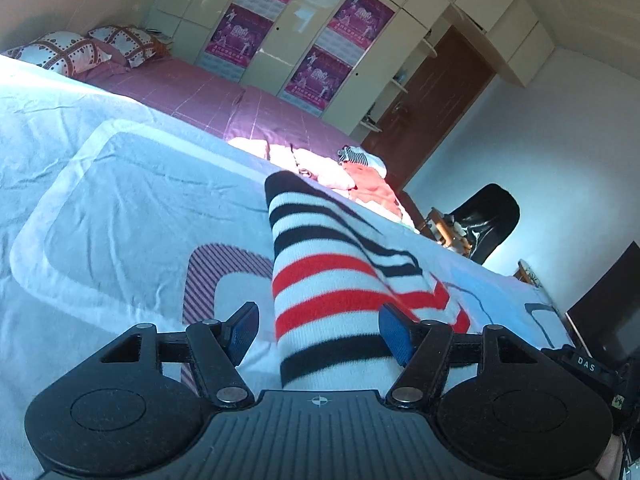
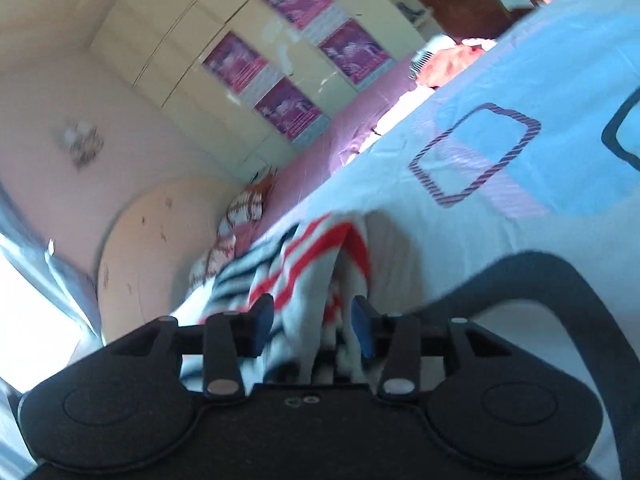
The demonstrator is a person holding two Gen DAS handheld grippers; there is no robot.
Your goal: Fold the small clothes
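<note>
A small garment with white, black and red stripes (image 1: pixel 324 280) lies on the light blue bedspread (image 1: pixel 120 184). In the left wrist view it runs between the fingers of my left gripper (image 1: pixel 318 330), whose blue pads stand wide apart; the cloth touches the right pad (image 1: pixel 394 334) only. In the right wrist view the same striped garment (image 2: pixel 304 264) is bunched between the fingers of my right gripper (image 2: pixel 312 326). The pads stand apart with cloth folds between them. This view is blurred.
A pile of pink, orange and striped clothes (image 1: pixel 352 172) lies at the bed's far edge, also in the right wrist view (image 2: pixel 448 58). Pillows (image 1: pixel 80 50) lie at the head. Wardrobe with posters (image 1: pixel 280 32), a brown door (image 1: pixel 436 96) and a black chair (image 1: pixel 490 220) stand beyond.
</note>
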